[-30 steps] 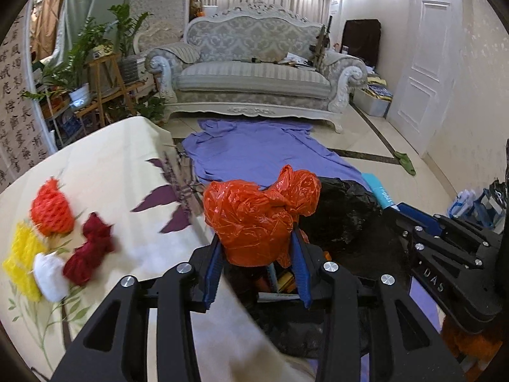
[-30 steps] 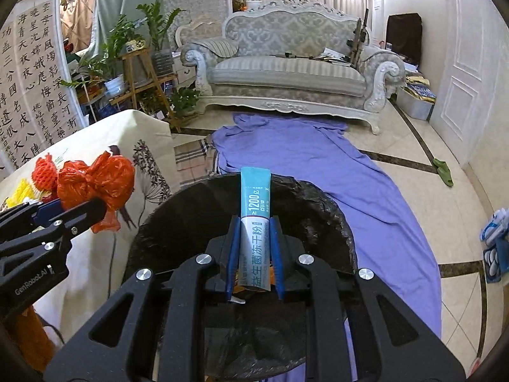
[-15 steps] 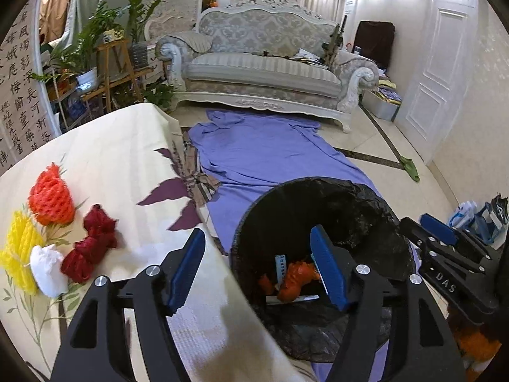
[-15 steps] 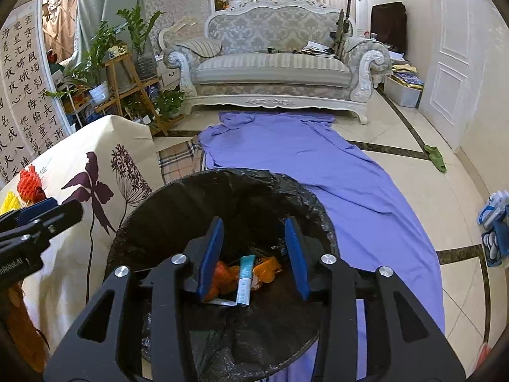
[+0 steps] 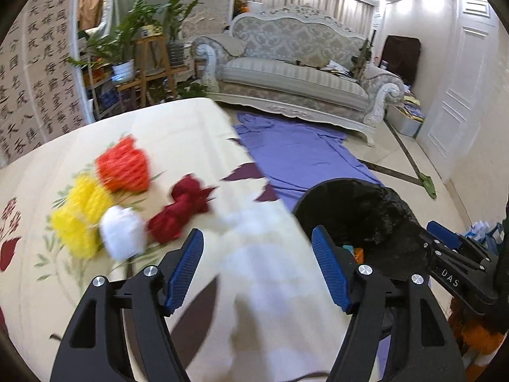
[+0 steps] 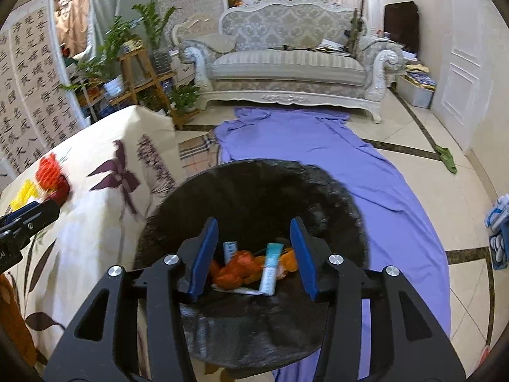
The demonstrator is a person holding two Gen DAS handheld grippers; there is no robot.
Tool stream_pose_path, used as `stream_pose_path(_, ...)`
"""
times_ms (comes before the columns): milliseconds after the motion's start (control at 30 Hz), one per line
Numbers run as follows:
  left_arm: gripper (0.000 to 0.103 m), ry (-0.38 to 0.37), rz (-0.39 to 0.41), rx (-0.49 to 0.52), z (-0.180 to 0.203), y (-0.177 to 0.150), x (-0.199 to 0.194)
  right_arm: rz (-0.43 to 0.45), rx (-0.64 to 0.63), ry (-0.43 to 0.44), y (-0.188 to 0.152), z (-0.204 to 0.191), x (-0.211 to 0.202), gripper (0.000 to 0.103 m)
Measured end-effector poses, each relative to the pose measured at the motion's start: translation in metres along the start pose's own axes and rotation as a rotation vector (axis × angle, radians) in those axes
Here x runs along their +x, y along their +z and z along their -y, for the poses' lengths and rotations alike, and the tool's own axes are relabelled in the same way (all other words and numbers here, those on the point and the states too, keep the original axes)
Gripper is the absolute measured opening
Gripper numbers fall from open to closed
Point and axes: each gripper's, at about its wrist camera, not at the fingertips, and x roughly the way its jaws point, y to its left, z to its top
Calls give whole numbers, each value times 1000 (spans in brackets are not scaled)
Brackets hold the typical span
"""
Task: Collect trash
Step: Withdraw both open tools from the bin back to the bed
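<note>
Both your left tool (image 5: 256,269) and right tool (image 6: 254,256) were wide open and empty, so reaching carelessly could have knocked the foam fruit nets (image 5: 122,167) away from the lined trash bin (image 6: 254,191).

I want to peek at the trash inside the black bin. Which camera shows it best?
The right wrist view. It looks straight down into the bin, so the orange bag and the teal packet show clearly. The left wrist view catches only a sliver of them past the bin's rim.
</note>
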Motion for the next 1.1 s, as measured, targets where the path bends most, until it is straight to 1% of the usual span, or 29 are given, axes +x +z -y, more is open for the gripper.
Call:
stream_pose_path(100, 70, 27, 8, -22, -15, -5, -8, -6, -27, 31, -2, -19, -2, 47)
stream_pose_path(333, 72, 104, 19, -84, -54, -12, -21, -14, -111, 131, 0, -77, -6, 49)
stream_pose_path(400, 73, 132, 28, -107, -67, -12, -24, -13, -135, 153, 0, -92, -8, 54)
stream_pose_path(467, 74, 157, 36, -130, -83, -13, -26, -12, -168, 177, 0, -110, -9, 55)
stream_pose_path(567, 76, 193, 35, -157, -102, -10, -23, -15, -207, 200, 2, -132, -7, 55)
stream_pose_path(700, 77, 221, 25, -178, -122, -4, -13, -14, -240, 219, 8, -155, -4, 55)
stream_pose_path(867, 77, 217, 12, -184, -138, -2, -5, -13, -258, 232, 16, -170, 1, 55)
stream_pose_path(1067, 77, 166, -19, -185, -147, -3, 5, -30, -267, 233, 15, -182, 8, 55)
stream_pose_path(1100, 71, 148, -24, -192, -149, -3, 6, -32, -269, 232, 15, -183, 8, 55)
